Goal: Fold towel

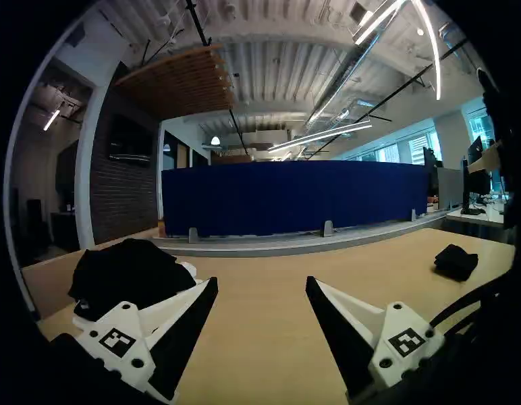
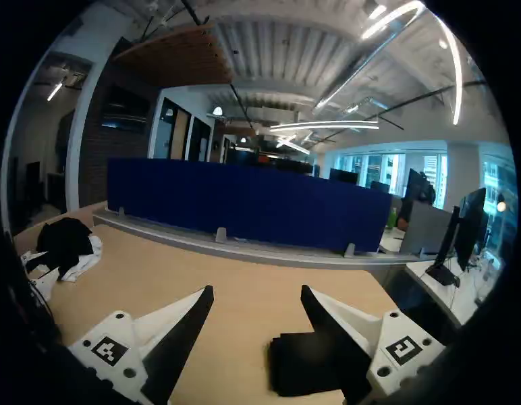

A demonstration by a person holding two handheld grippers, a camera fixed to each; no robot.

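Towel (image 2: 301, 364), black, folded, beside the spread, tag-marked right claw (image 2: 256, 291).

open tabletop (image 1: 260, 317) ahead; dark cloth heap (image 1: 129, 270) left, blue partition (image 1: 287, 196) beyond

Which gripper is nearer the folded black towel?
Right. The folded black towel lies just at the right gripper; the left gripper is far off, towel away to its right.

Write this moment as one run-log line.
left gripper: open, empty | right gripper: open, empty | folded black towel: on table | dark cloth pile: on table
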